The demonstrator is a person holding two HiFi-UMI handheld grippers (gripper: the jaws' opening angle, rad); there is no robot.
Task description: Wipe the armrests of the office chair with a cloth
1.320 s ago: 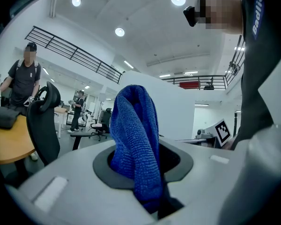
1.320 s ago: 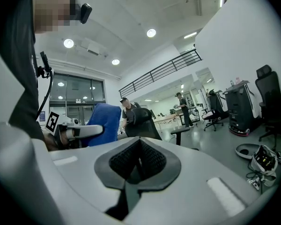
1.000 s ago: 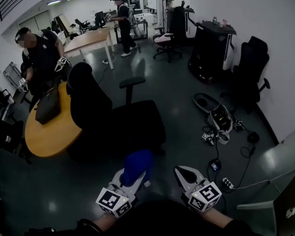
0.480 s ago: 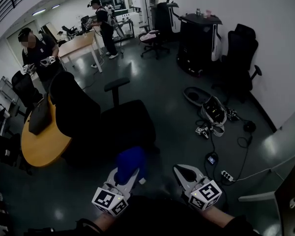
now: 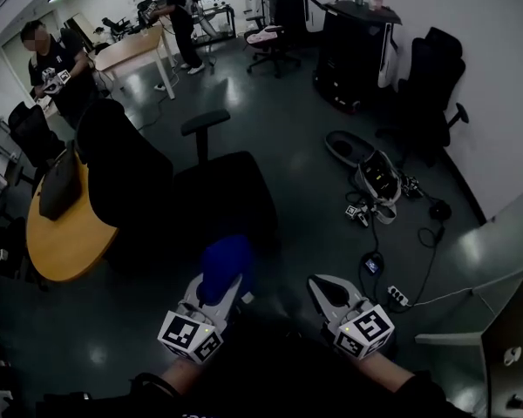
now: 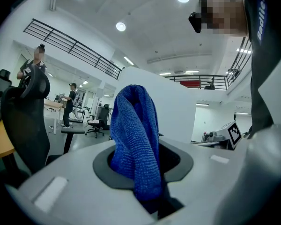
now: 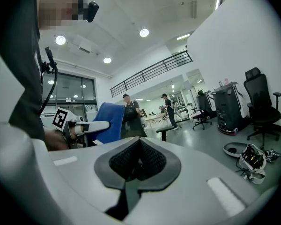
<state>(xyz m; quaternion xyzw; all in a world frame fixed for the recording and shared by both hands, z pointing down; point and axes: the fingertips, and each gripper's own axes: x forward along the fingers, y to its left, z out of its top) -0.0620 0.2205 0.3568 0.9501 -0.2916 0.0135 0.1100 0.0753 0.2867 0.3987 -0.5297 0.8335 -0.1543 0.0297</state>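
Note:
The black office chair point(image 5: 213, 200) stands just ahead of me, its back point(image 5: 118, 168) to the left and one armrest point(image 5: 205, 122) raised on the far side. My left gripper point(image 5: 220, 287) is shut on a blue cloth point(image 5: 225, 264), which bunches up out of the jaws point(image 6: 133, 144), short of the seat's near edge. In the left gripper view the chair back point(image 6: 24, 121) and armrest point(image 6: 72, 131) show at the left. My right gripper point(image 5: 324, 287) hovers beside the left one, shut point(image 7: 138, 162) with nothing in it.
A round wooden table point(image 5: 65, 238) with a dark bag point(image 5: 59, 185) sits left of the chair. Cables, a power strip point(image 5: 397, 298) and gear point(image 5: 376, 179) litter the floor to the right. Other chairs point(image 5: 436, 94) and two people point(image 5: 50, 59) are farther back.
The view has swung, so the chair sits higher and further left. The left gripper with the cloth has edged a little toward the seat. The right gripper stays beside it, still shut.

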